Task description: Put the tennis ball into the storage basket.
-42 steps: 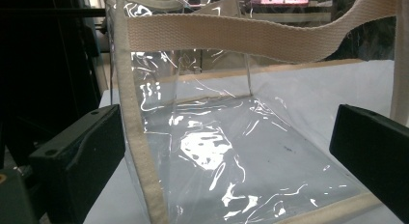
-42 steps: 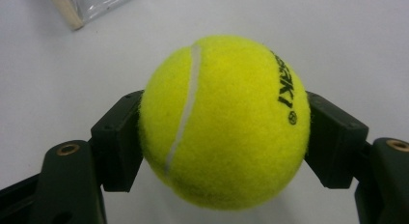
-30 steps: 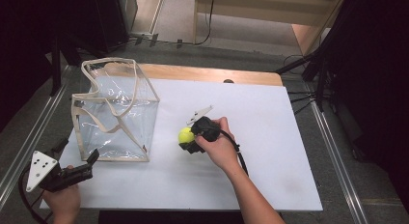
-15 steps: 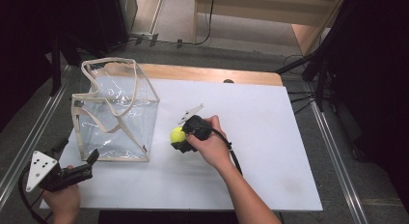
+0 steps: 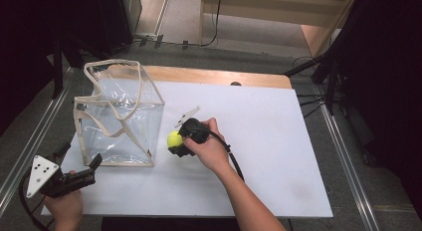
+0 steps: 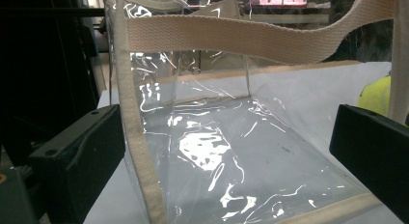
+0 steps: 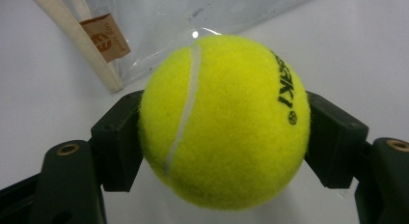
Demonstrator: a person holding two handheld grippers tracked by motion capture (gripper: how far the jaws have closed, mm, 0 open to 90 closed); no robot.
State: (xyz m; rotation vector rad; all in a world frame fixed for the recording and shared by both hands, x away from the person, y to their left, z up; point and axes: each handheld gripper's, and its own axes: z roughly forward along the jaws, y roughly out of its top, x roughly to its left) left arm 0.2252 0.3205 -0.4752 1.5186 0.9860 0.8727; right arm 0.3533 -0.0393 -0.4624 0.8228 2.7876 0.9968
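The right gripper [image 5: 175, 144] has its fingers [image 7: 118, 139] clamped on either side of a yellow tennis ball [image 7: 225, 119], which in the right gripper view sits squarely between the two black pads with a white seam running down its face and black lettering at one side. In the high view the tennis ball [image 5: 174, 139] is just beside the near right corner of a clear plastic tote bag [image 5: 119, 116] with cream webbing trim and handles, standing upright and open-topped on the white surface [image 5: 278, 141]; whether the ball is lifted or resting on the surface I cannot tell. The left gripper [image 5: 82, 173] waits at the bag's near left corner with its fingers [image 6: 79, 151] spread wide, the corner seam of the bag [image 6: 137, 137] standing between them but not pinched (a strip of the ball shows through the plastic at the far right). The step in hand looks like carrying the grasped ball towards the bag. The next move, as I judge it, calls for raising the ball above the bag's rim, which is well higher than the ball now, clearing the drooping handles, and bringing it over the opening before letting go; the left gripper could close on the corner to steady the soft wall
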